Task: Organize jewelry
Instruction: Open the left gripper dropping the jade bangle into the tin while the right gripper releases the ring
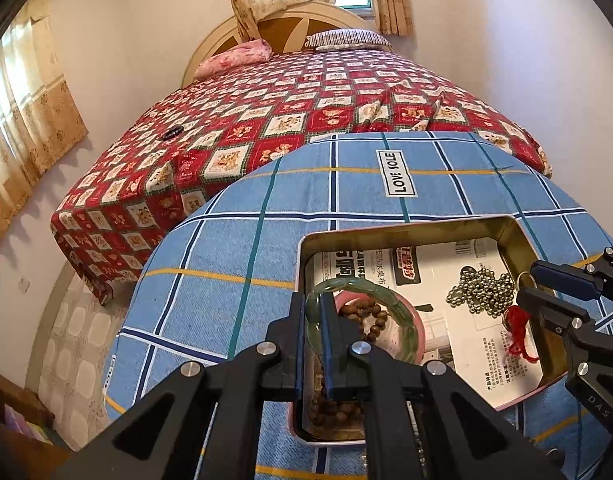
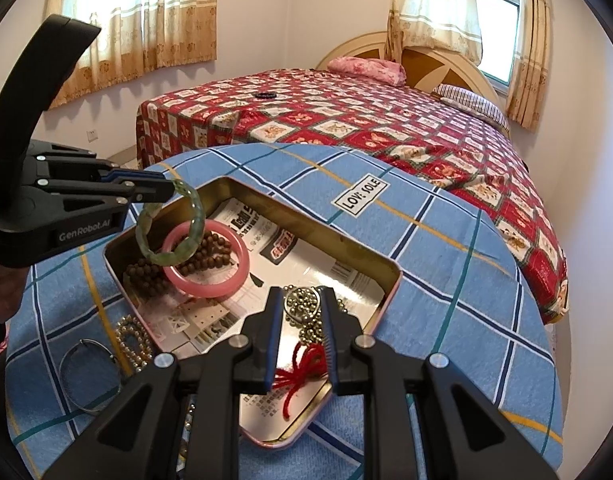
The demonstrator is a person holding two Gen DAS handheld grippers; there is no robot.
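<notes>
Both fingers of the left gripper [image 1: 314,320] pinch the rim of a translucent green jade bangle [image 2: 168,224], holding it above the near-left end of the open rectangular metal tin [image 2: 390,276], over a pink bangle [image 2: 206,260] and brown wooden beads [image 2: 146,272] lying inside. Fingers of the right gripper [image 2: 302,312] stand narrowly parted over the tin's right end, flanking a pile of silver ball chain [image 1: 480,292] with a red yarn tassel [image 2: 302,364], gripping nothing visibly.

Tin box [image 2: 388,276]: gold-toned metal, glossy inner walls, lined with printed paper. Green bangle [image 2: 194,216]: translucent, polished, stone-like. Pink bangle [image 2: 210,284]: smooth, glossy. Bead string [image 2: 146,272]: matt brown, wood-like. Ball chain [image 1: 482,292]: shiny metal. Blue checked cloth [image 2: 446,272]: woven, matt.
</notes>
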